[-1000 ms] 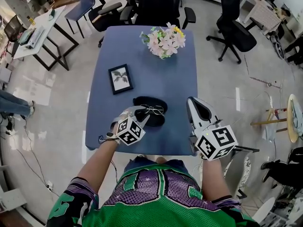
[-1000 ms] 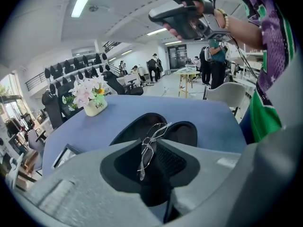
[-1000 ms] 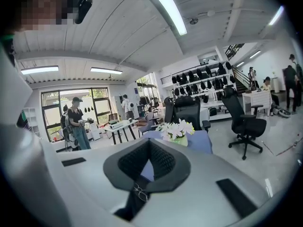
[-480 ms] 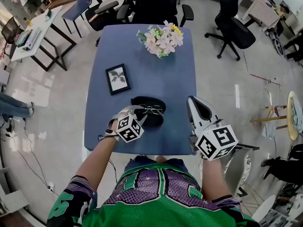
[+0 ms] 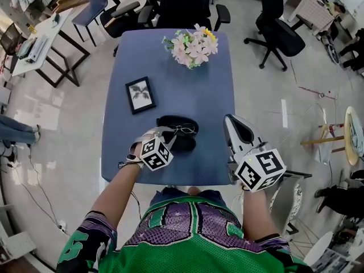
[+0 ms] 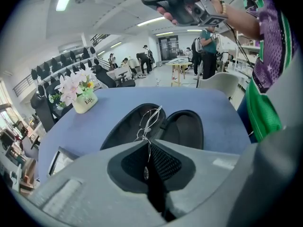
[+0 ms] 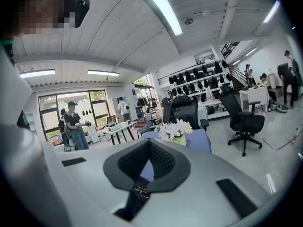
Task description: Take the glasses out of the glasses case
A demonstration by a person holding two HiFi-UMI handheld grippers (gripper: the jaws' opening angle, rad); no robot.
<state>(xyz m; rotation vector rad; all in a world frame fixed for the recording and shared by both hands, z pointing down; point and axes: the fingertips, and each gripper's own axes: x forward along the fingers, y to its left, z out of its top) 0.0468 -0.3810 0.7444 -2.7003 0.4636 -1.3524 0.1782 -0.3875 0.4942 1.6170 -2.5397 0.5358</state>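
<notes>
A black glasses case lies open on the blue table near its front edge. In the left gripper view both halves of the case show, with nothing lying in them. Thin wire-framed glasses hang over the case, folded and tilted. My left gripper is shut on one thin arm of the glasses. My right gripper is held above the table's front right corner, jaws shut with nothing between them.
A pot of pale flowers stands at the table's far end. A small framed picture lies left of the case. Black office chairs stand beyond the table. Other desks and people are farther off.
Hardly anything has moved. My left gripper stays shut on the glasses over the case, and the right gripper holds its place.
</notes>
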